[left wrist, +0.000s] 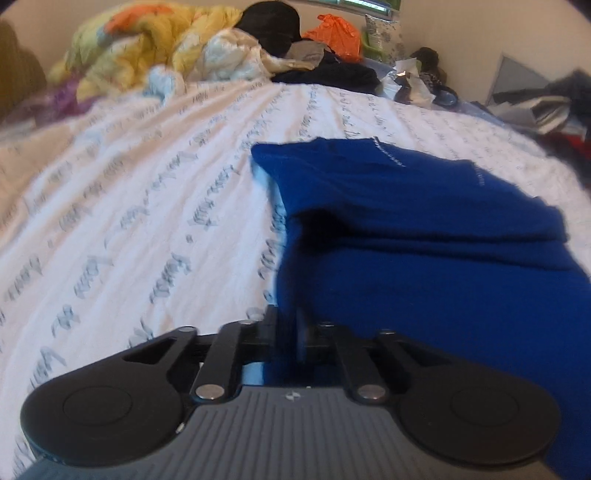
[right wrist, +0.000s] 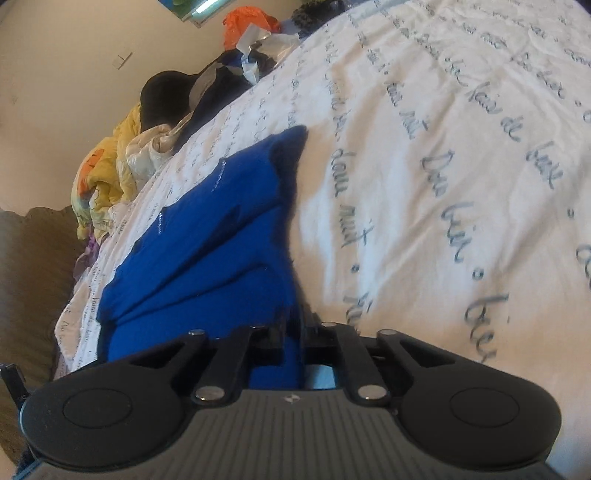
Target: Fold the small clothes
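A royal-blue garment [left wrist: 424,229] lies partly folded on the white bedsheet [left wrist: 147,177] printed with grey script. My left gripper [left wrist: 290,328] is shut on the garment's near left edge, the cloth pinched between the fingers. In the right wrist view the same blue garment [right wrist: 207,236] stretches away to the left over the sheet [right wrist: 443,155]. My right gripper [right wrist: 293,332] is shut on its near right edge. Both held edges are lifted slightly above the sheet. The fingertips are mostly hidden by cloth.
A heap of yellow, orange and white bedding [left wrist: 147,48] lies at the bed's far end with a black hat [left wrist: 269,22], dark clothes [left wrist: 328,72] and an orange bag [left wrist: 336,35]. More clutter [left wrist: 546,103] sits far right. A brown surface [right wrist: 33,280] borders the bed.
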The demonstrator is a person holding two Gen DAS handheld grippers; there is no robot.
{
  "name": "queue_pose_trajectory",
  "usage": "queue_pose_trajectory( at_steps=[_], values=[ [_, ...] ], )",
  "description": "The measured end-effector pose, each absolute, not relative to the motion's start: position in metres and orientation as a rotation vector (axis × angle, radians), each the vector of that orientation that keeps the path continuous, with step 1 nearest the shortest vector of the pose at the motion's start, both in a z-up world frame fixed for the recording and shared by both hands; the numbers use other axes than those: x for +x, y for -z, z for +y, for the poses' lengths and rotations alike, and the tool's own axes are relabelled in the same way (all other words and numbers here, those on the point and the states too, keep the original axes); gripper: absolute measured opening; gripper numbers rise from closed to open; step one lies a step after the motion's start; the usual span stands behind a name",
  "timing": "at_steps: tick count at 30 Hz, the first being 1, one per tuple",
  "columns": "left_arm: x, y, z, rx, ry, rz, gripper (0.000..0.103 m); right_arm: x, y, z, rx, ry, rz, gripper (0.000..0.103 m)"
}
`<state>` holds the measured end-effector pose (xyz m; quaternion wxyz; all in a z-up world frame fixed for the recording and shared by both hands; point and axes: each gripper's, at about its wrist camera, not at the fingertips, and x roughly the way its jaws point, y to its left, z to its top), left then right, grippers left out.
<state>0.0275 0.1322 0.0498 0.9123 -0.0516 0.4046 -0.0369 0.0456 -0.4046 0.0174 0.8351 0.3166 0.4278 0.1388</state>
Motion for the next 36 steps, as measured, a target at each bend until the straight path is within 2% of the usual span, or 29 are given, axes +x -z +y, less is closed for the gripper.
queue_pose_trajectory(
  at_steps=[1,2,3,5,8,11,13,14,15,16,17,18,23,26,29,30,31,32,33,34,36],
  values=[
    [0.020,-0.051,0.138,-0.152,0.098,0.842,0.062,0.035,-0.018,-0.404,0.694,-0.334,0.903,0.036],
    [0.007,-0.052,0.144,-0.200,0.117,0.838,0.089,0.021,-0.019,-0.404,0.715,-0.364,0.894,0.046],
    [-0.005,-0.052,0.150,-0.242,0.126,0.831,0.096,0.008,-0.019,-0.405,0.734,-0.373,0.887,0.065],
    [-0.029,-0.047,0.163,-0.347,0.145,0.867,0.092,-0.020,-0.014,-0.411,0.802,-0.387,0.890,0.066],
    [-0.060,-0.045,0.174,-0.478,0.153,0.855,0.092,-0.047,0.002,-0.419,0.950,-0.425,0.897,0.064],
    [-0.068,-0.044,0.173,-0.566,0.213,0.871,0.092,-0.056,0.001,-0.411,0.925,-0.463,0.920,0.063],
    [-0.069,-0.045,0.165,-0.525,0.217,0.861,0.092,-0.055,0.000,-0.405,0.910,-0.490,0.935,0.062],
    [-0.068,-0.046,0.160,-0.487,0.213,0.858,0.086,-0.054,-0.001,-0.401,0.897,-0.493,0.941,0.060],
    [-0.066,-0.046,0.155,-0.452,0.207,0.857,0.065,-0.053,-0.001,-0.398,0.887,-0.476,0.956,0.042],
    [-0.063,-0.046,0.151,-0.415,0.194,0.861,0.048,-0.049,0.001,-0.396,0.857,-0.447,0.997,0.008],
    [-0.060,-0.045,0.150,-0.388,0.179,0.870,0.011,-0.048,0.003,-0.395,0.822,-0.431,1.017,0.003],
    [-0.055,-0.041,0.152,-0.392,0.176,0.895,0.005,-0.049,0.002,-0.395,0.818,-0.431,1.004,0.004],
    [-0.064,-0.062,0.159,-0.296,0.139,0.842,0.005,-0.073,-0.026,-0.415,0.788,-0.383,0.862,0.003],
    [-0.068,-0.054,0.157,-0.238,0.131,0.863,0.006,-0.074,-0.010,-0.422,0.782,-0.330,0.915,0.003],
    [-0.077,-0.047,0.155,-0.229,0.122,0.855,0.015,-0.081,0.000,-0.416,0.824,-0.328,0.910,0.006],
    [-0.083,-0.048,0.157,-0.256,0.136,0.866,0.028,-0.085,-0.002,-0.413,0.842,-0.335,0.923,0.013],
    [-0.090,-0.049,0.161,-0.299,0.155,0.873,0.041,-0.091,-0.004,-0.410,0.854,-0.366,0.932,0.030],
    [-0.099,-0.050,0.165,-0.351,0.176,0.878,0.070,-0.099,-0.006,-0.407,0.865,-0.405,0.937,0.042],
    [-0.110,-0.048,0.169,-0.419,0.205,0.887,0.090,-0.108,-0.008,-0.404,0.870,-0.437,0.944,0.060],
    [-0.124,-0.046,0.171,-0.477,0.229,0.894,0.093,-0.118,-0.008,-0.402,0.873,-0.462,0.956,0.060],
    [-0.147,-0.044,0.170,-0.546,0.256,0.904,0.091,-0.136,-0.007,-0.399,0.897,-0.483,0.990,0.060]
  ],
)
